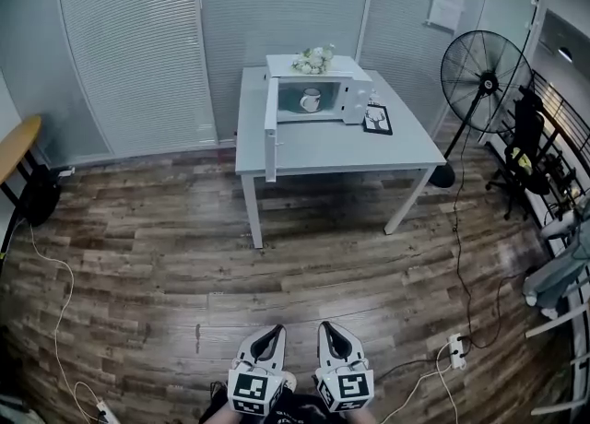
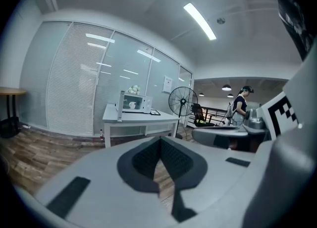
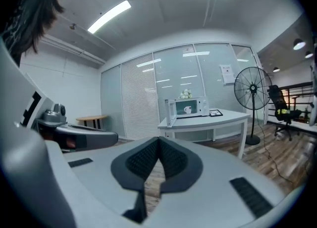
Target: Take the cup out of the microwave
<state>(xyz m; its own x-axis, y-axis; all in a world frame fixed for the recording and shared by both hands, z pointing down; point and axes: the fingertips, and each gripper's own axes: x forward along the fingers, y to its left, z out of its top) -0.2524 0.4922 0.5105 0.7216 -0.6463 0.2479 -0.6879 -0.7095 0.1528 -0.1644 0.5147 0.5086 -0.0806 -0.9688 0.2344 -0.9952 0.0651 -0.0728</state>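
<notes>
A white microwave stands on a grey table across the room, its door swung wide open to the left. Inside sits a white cup; the cup and the cup also show small in both gripper views. My left gripper and right gripper are side by side at the bottom of the head view, far from the table. Both are shut with nothing between them: the left gripper and the right gripper each have their tips touching.
White flowers lie on top of the microwave and a black tray sits beside it. A standing fan and office chair are at the right. A power strip and cables lie on the wood floor. A person stands far off.
</notes>
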